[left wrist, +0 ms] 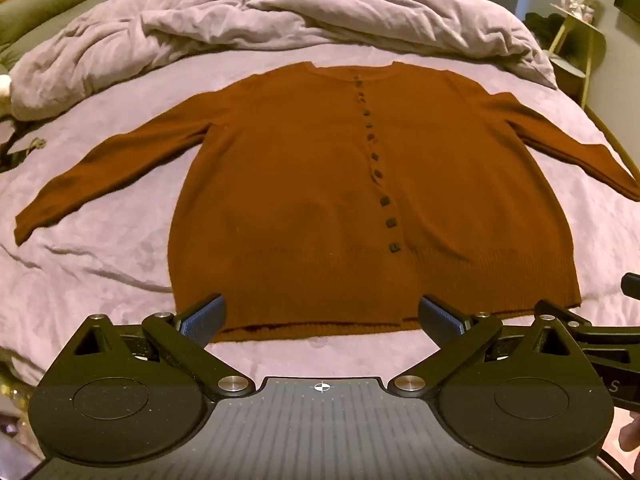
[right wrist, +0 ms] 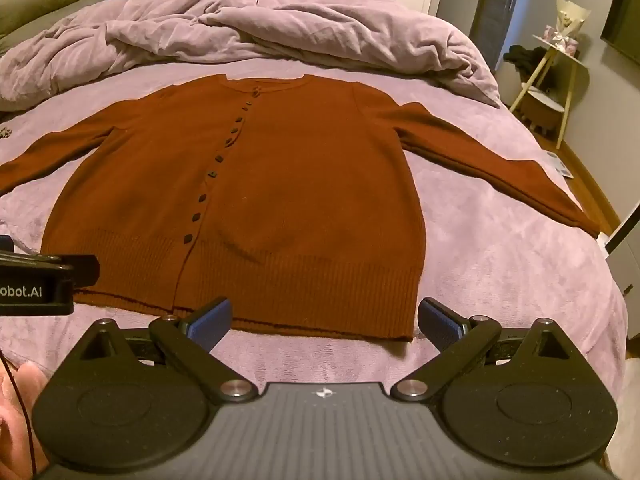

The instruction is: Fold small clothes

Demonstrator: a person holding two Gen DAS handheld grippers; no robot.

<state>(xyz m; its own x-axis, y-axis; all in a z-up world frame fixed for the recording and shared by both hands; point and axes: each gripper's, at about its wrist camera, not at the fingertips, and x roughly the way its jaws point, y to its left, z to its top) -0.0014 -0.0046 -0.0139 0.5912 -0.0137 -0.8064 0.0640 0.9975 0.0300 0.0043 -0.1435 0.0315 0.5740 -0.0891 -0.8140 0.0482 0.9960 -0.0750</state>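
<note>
A rust-brown buttoned cardigan [left wrist: 320,184] lies flat, face up, on a lilac bed sheet [left wrist: 100,248], sleeves spread to both sides, hem nearest me. It also shows in the right wrist view [right wrist: 256,200]. My left gripper [left wrist: 320,316] is open and empty, hovering just in front of the hem's middle. My right gripper [right wrist: 325,318] is open and empty, in front of the hem's right corner. The right gripper's body shows at the left wrist view's right edge [left wrist: 600,344]; the left gripper's body shows at the right wrist view's left edge [right wrist: 40,284].
A rumpled lilac duvet [left wrist: 280,12] is heaped across the far half of the bed. A small side table [right wrist: 556,80] stands to the right of the bed. The bed's right edge [right wrist: 600,248] drops to a wooden floor.
</note>
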